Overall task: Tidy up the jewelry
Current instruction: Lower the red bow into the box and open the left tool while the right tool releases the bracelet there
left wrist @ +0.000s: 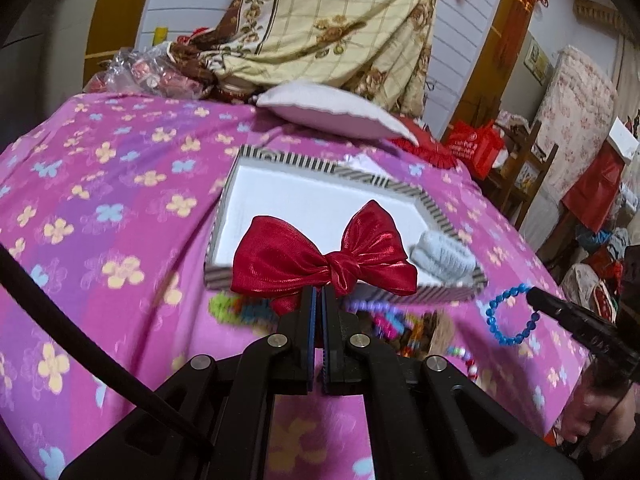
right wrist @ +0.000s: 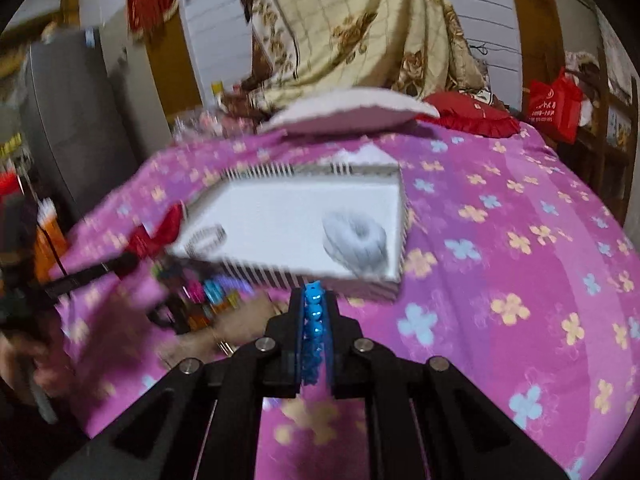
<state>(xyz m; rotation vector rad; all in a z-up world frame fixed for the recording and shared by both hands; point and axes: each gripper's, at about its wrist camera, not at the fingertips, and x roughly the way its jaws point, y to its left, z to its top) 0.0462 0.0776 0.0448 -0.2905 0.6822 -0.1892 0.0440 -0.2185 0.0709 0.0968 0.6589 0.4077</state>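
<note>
My left gripper (left wrist: 319, 292) is shut on a shiny red bow (left wrist: 324, 258) and holds it up at the near edge of the striped box (left wrist: 280, 158) with a white inside. My right gripper (right wrist: 314, 294) is shut on a blue bead bracelet (right wrist: 313, 320), which hangs from its tip in the left wrist view (left wrist: 510, 314). A pale blue knitted scrunchie (right wrist: 354, 240) lies in the box's near right corner. The red bow also shows at the box's left edge in the right wrist view (right wrist: 158, 232).
A pile of colourful hair clips and beads (left wrist: 384, 322) lies on the pink flowered bedspread (left wrist: 120, 200) in front of the box. A white pillow (left wrist: 332, 108) and a draped beige cloth (left wrist: 340, 20) lie behind. Red bags and furniture stand at the right.
</note>
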